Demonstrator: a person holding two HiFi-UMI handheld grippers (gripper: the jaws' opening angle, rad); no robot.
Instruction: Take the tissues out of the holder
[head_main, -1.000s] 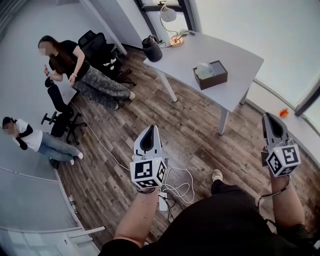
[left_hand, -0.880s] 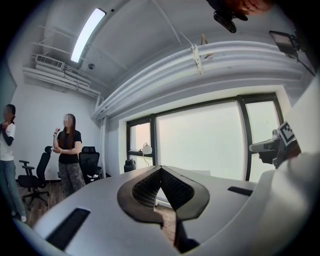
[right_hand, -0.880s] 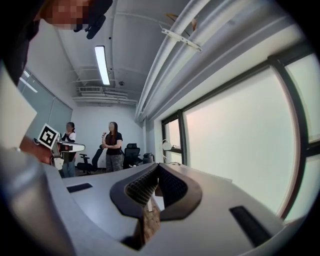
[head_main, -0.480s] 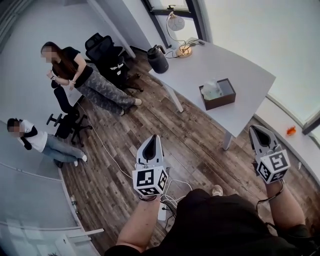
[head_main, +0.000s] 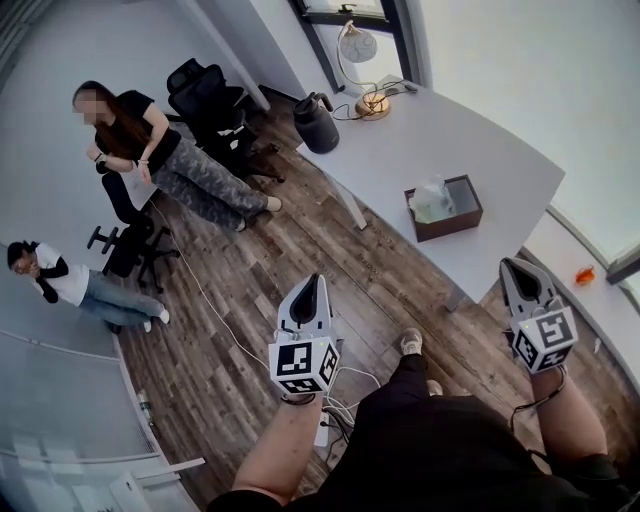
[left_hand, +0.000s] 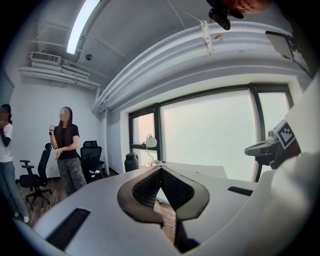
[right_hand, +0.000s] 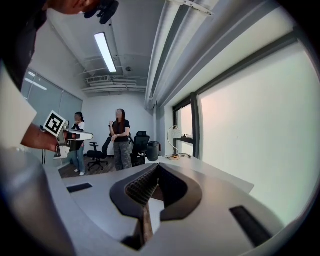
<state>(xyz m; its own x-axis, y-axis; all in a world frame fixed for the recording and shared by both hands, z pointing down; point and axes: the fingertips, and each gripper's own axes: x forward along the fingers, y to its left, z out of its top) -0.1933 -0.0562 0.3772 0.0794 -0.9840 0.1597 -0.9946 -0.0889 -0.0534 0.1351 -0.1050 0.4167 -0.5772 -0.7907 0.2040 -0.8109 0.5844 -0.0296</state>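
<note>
Nothing is out yet, and the whole pull is left to do; your left gripper (head_main: 309, 283) has its jaws pressed together on nothing; the dark brown open-topped box holder (head_main: 465, 218) sits on the grey table (head_main: 470, 120), well apart from both grippers, with white tissues (head_main: 431, 199) bunched in its left half; your right gripper (head_main: 517, 268) is likewise closed and empty.

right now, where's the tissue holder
In the head view the tissue holder sits upper right on the grey table, ahead of the right gripper, apart from the lamp and dark jug at the far end.
</note>
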